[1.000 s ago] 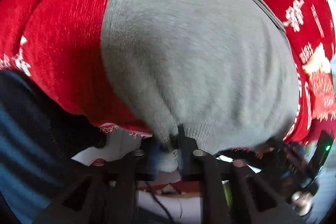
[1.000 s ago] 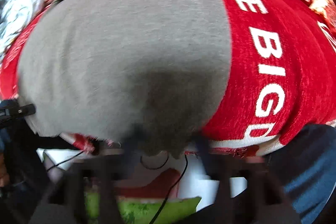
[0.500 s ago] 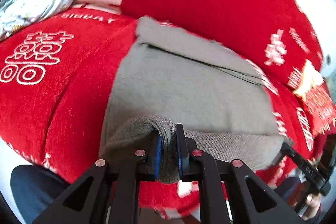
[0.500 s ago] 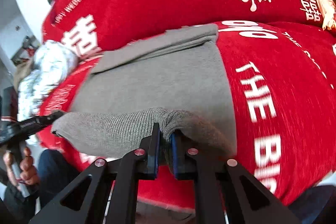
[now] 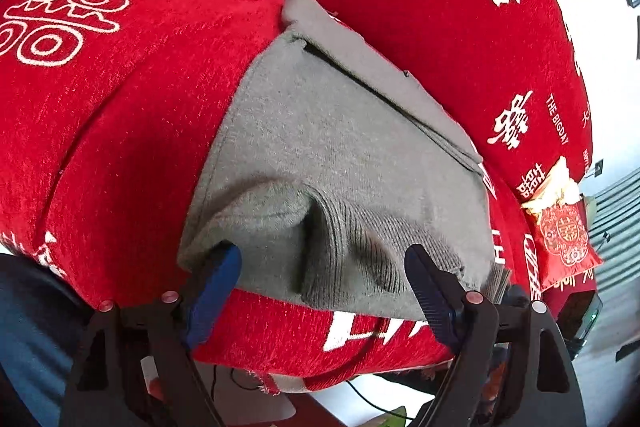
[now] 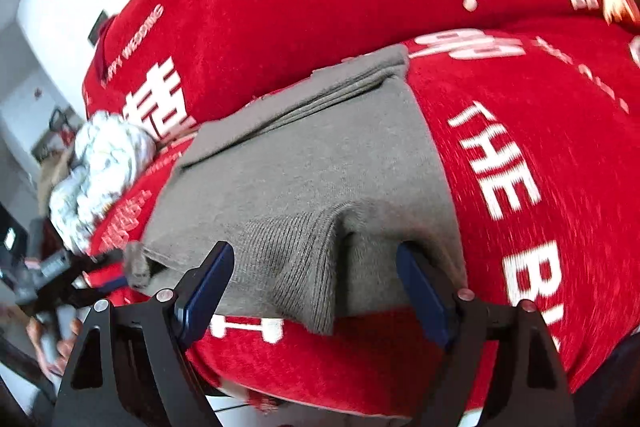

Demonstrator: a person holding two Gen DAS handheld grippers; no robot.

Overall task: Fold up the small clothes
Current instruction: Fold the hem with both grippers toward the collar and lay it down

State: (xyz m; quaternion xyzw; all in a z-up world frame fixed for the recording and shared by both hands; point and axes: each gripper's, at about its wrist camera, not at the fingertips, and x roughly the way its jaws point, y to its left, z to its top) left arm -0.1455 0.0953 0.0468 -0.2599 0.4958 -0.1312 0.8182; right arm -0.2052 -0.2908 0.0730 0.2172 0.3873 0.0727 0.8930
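A grey knit garment lies folded on a red sofa cover, its ribbed hem at the near edge. In the left wrist view my left gripper hangs just above that hem, jaws opening wide; the hem's left corner sits between the blue pads with no pad pressing on it. The right wrist view shows the same garment and cover. My right gripper is opening over the hem's right corner, which bulges up untouched between its pads.
A crumpled pale floral cloth lies at the sofa's left end. A red embroidered cushion sits at the right end. A person's hand on the other gripper's handle shows low left in the right wrist view. White floor and cables lie below the seat edge.
Both grippers were shut on the garment's hem corners; they carried the hem over, laid it on the folded stack, opened wide and drew back a little.
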